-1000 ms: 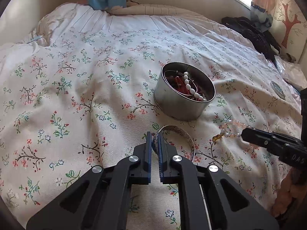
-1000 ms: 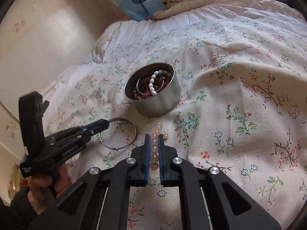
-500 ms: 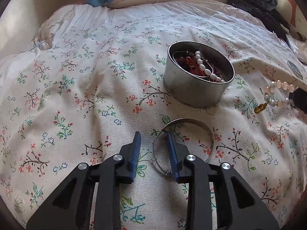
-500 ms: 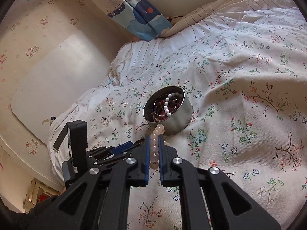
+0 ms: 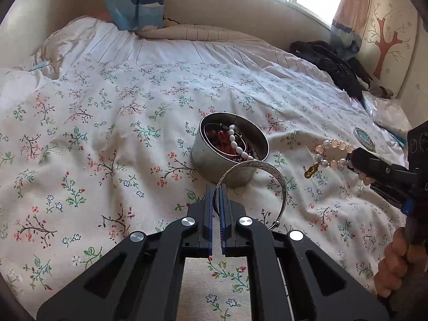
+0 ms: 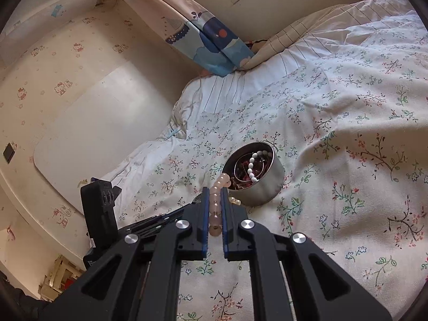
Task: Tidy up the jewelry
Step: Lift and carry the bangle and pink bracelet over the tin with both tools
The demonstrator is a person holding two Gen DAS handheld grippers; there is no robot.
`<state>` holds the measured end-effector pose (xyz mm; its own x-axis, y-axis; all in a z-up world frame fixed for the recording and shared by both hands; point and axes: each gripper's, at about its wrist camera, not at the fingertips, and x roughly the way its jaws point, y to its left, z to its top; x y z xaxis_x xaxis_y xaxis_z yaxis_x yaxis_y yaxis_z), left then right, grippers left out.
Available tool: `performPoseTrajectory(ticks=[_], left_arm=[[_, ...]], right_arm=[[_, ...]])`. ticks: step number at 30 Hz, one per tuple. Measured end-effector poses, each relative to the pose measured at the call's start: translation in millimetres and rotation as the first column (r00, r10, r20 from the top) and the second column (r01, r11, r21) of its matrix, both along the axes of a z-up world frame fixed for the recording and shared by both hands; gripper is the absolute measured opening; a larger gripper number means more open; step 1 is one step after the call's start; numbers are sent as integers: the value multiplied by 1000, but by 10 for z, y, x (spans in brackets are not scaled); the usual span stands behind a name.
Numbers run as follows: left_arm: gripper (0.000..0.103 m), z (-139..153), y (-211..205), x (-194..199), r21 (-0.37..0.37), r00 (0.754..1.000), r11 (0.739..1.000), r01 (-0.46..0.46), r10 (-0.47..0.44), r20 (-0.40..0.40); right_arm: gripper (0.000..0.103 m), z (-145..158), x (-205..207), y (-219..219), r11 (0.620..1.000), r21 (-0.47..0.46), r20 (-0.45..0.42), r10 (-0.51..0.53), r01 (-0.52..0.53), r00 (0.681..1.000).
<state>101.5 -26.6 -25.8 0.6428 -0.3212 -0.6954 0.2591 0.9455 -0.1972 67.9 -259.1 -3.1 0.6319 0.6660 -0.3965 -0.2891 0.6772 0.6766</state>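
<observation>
left gripper (image 5: 216,195) on unmarked silver bangle (image 5: 263,176); no legible writing

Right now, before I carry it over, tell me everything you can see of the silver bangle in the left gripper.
The silver bangle is a thin, flat band of bright metal with fine engraving on its outer face, bent into an open hoop with a small knob at the near end. The left gripper is shut on its left side, blue fingers pinching the band edge-on. It stands tilted up, lifted off the floral bedspread, overlapping the near wall of the round metal tin in this view; whether it touches the tin I cannot tell.
</observation>
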Motion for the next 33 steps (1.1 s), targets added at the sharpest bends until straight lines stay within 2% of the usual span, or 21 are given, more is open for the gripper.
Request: performPoseTrajectory(ticks=[22, 33], left_arm=[[4, 133, -66, -13, 8, 997, 1000, -8, 8, 77], [4, 173, -75, 205, -43, 996, 999, -24, 27, 82]], right_arm=[[9, 105, 33, -30, 998, 59, 67, 3, -7, 998], [9, 155, 234, 18, 999, 39, 90, 0, -3, 996]])
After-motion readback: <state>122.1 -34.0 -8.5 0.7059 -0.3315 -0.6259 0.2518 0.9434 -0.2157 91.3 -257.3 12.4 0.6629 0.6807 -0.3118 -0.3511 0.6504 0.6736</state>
